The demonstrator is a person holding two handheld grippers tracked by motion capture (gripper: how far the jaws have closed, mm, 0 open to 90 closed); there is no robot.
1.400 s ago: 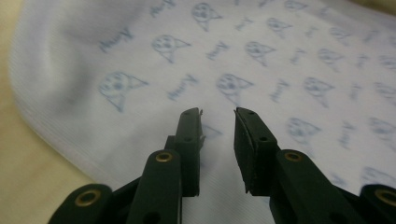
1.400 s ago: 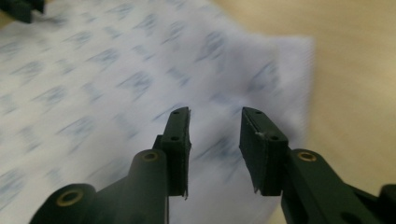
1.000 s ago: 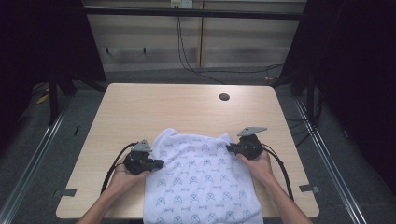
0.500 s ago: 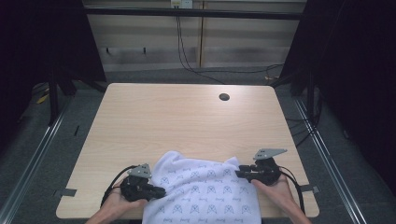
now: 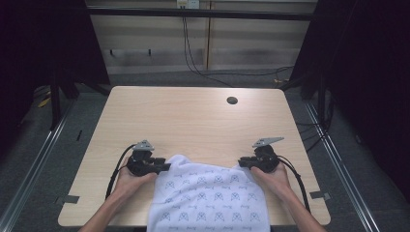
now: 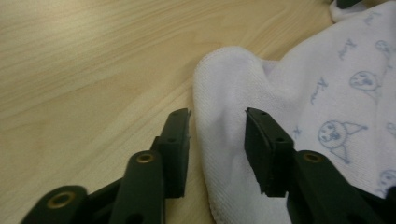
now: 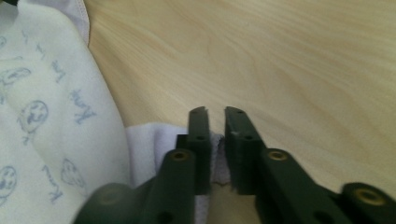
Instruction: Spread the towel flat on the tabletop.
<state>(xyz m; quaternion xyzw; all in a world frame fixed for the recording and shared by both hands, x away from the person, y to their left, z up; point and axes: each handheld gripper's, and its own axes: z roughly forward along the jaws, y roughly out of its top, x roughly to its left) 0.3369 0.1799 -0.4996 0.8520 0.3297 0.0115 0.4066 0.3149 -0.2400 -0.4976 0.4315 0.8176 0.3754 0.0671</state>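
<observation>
High view: your white printed towel (image 5: 208, 198) lies at the near edge of the table (image 5: 193, 121), hanging over that edge between your two hands. Your left gripper (image 5: 162, 167) sits at the towel's far left corner; in the left gripper view its jaws stand apart with that corner (image 6: 224, 93) between them, the pads not pressing, and they have just been opening. Your right gripper (image 5: 241, 163) is at the far right corner; in the right gripper view its jaws have just been closing and pinch the towel's hem (image 7: 217, 158) between the nearly meeting pads.
</observation>
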